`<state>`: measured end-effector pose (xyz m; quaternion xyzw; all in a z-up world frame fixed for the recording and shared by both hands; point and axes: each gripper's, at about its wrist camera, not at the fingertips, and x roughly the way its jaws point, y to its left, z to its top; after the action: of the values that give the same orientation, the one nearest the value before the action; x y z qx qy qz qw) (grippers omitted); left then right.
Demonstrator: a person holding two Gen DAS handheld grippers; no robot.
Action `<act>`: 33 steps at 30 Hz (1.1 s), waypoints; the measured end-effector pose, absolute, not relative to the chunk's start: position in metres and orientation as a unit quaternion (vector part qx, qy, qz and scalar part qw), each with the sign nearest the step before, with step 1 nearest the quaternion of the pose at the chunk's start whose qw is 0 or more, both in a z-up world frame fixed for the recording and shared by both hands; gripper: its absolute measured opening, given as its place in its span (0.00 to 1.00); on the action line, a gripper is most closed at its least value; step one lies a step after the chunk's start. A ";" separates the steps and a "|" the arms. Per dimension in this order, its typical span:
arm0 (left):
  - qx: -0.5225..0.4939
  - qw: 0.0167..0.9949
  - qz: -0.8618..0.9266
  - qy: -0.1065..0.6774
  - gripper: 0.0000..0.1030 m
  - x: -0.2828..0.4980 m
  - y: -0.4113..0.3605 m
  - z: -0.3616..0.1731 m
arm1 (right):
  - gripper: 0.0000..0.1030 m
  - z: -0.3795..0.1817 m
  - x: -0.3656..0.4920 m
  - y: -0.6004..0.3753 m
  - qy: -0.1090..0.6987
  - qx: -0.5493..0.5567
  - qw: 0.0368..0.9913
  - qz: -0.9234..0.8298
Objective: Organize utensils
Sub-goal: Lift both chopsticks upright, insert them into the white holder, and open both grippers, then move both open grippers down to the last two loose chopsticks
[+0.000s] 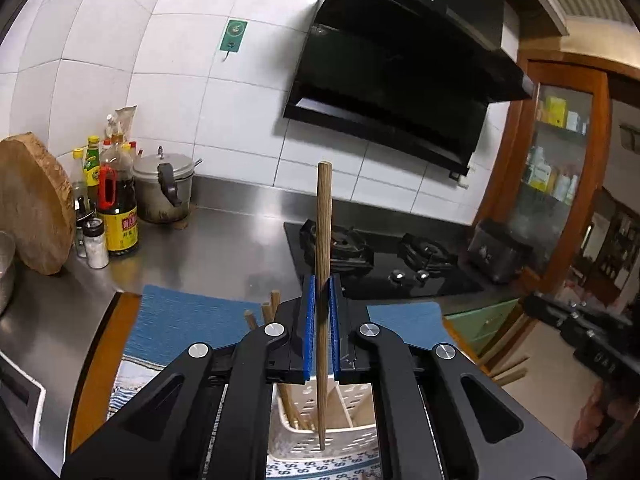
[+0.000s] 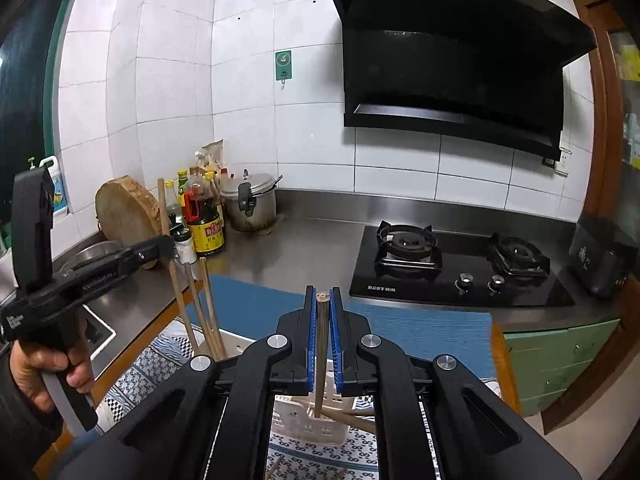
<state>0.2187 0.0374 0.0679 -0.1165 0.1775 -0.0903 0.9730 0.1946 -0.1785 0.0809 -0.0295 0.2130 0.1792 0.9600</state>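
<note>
My left gripper (image 1: 322, 288) is shut on a wooden chopstick (image 1: 322, 240) held upright, its thin tip down inside the white perforated utensil holder (image 1: 304, 436). Other chopsticks (image 1: 269, 312) stand in the holder. My right gripper (image 2: 322, 300) is shut on another wooden chopstick (image 2: 321, 344), upright, its lower end in the same holder (image 2: 308, 424). The right wrist view shows the left gripper (image 2: 168, 246) at left, held by a hand, gripping its chopstick (image 2: 170, 240), with two more chopsticks (image 2: 206, 312) beside it.
A blue mat (image 2: 420, 332) and patterned cloth (image 2: 320, 456) lie under the holder on a wooden board. Behind are the steel counter (image 2: 312, 248), black gas stove (image 2: 460, 268), pressure cooker (image 2: 250, 204), sauce bottles (image 2: 204, 220) and a round chopping block (image 2: 126, 212).
</note>
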 end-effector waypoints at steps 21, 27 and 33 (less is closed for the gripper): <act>-0.110 0.974 -0.083 0.182 0.06 0.230 0.031 0.045 | 0.28 0.066 0.137 -0.193 0.197 -0.029 0.966 0.163; -0.094 0.969 -0.086 0.212 0.08 0.228 0.026 0.024 | 0.31 0.024 0.108 -0.198 0.240 -0.016 0.958 0.157; -0.091 0.966 -0.088 0.227 0.09 0.222 0.026 0.020 | 0.31 -0.028 0.082 -0.202 0.308 0.005 0.940 0.148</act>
<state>0.2218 0.0259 0.0201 -0.0912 0.2266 -0.0877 0.9657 0.0818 -0.2022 -0.0276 0.0049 0.3085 0.1478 0.9397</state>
